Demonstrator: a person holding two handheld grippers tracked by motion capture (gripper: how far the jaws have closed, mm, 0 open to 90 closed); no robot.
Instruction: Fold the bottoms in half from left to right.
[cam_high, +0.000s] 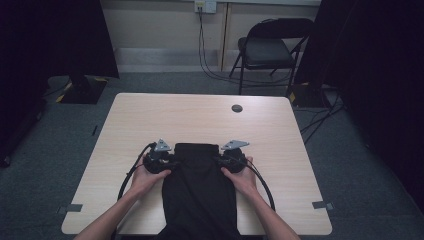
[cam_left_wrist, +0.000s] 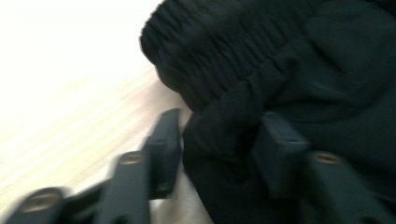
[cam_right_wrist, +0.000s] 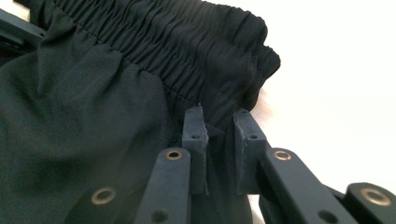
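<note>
Nearest to me, my forearms come in from the bottom edge of the high view, and between them a black garment (cam_high: 200, 192) lies flat on the pale wooden surface (cam_high: 280, 135), running from the near edge up toward the middle. Its gathered elastic waistband is the far end, and both hands sit at that band, one on each side.

My left gripper (cam_high: 167, 161) is at the left corner of the waistband. In the left gripper view the picture is smeared, yet I can see a fold of the black cloth (cam_left_wrist: 280, 70) bunched between the two jaws – the jaws stand fairly wide apart, and I cannot tell whether the pads press on the fabric or merely straddle it.

My right gripper (cam_high: 231, 160) is at the right corner. The right gripper view is sharp: the jaws are drawn close together, with a narrow pinch of the garment (cam_right_wrist: 93, 116) caught between the pads just below the ruffled band – a firm grip on the cloth.

A cable (cam_high: 131, 172) loops from the left gripper toward the near edge.

Farther out, the surface is bare wood with a round grommet (cam_high: 237, 108). Beyond it stands a dark folding chair (cam_high: 267, 47) against the wall, under a socket (cam_high: 205, 6).
</note>
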